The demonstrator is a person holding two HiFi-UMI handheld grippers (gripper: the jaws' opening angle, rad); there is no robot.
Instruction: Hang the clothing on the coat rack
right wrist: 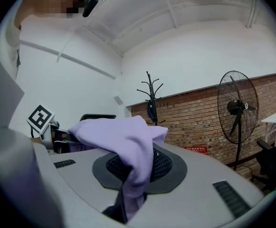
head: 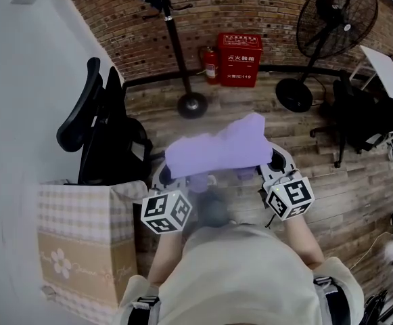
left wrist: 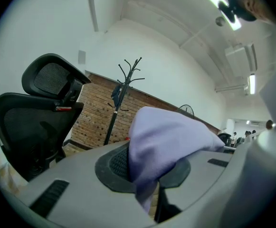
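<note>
A light purple garment (head: 213,151) stretches between my two grippers at chest height. My left gripper (head: 166,179) is shut on its left end, and in the left gripper view the cloth (left wrist: 161,137) is pinched between the jaws and bulges over them. My right gripper (head: 274,166) is shut on the right end, where the fabric (right wrist: 123,141) drapes down into the jaw gap. The black coat rack (head: 175,39) stands ahead by the brick wall on a round base (head: 192,105). Its hooked top (left wrist: 128,75) carries a dark item, also visible in the right gripper view (right wrist: 151,103).
A black office chair (head: 101,127) stands at the left, above a cardboard box under checkered cloth (head: 81,242). By the wall sits a red fire-equipment box (head: 238,59). A black pedestal fan (head: 331,19) and more dark chairs (head: 362,117) stand at the right, on wooden floor.
</note>
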